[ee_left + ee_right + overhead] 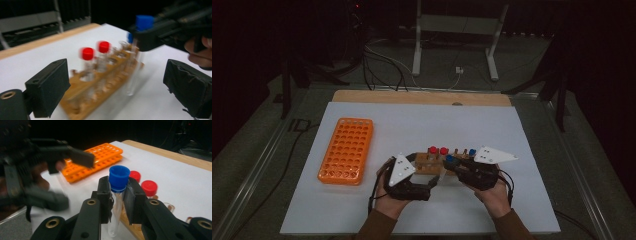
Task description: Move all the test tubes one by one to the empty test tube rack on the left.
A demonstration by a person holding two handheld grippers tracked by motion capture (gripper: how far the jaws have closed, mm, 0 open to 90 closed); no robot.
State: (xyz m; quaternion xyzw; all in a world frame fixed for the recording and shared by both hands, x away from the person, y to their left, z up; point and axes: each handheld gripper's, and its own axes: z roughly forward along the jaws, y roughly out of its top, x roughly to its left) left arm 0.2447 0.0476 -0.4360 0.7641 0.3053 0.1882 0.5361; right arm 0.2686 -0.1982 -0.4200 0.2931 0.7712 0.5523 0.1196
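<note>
The right hand-held gripper clamps the clear blue-capped test tube just under its cap, keeping it upright beside the wooden rack; the left hand-held gripper gapes empty.

- Wooden rack with red-capped tubes stands between both tongs, blocking the middle
- Orange rack blocks the table at nine o'clock
- From twelve to three o'clock the table lies bare

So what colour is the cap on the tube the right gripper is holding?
Blue cap, best in the right gripper view.
</note>
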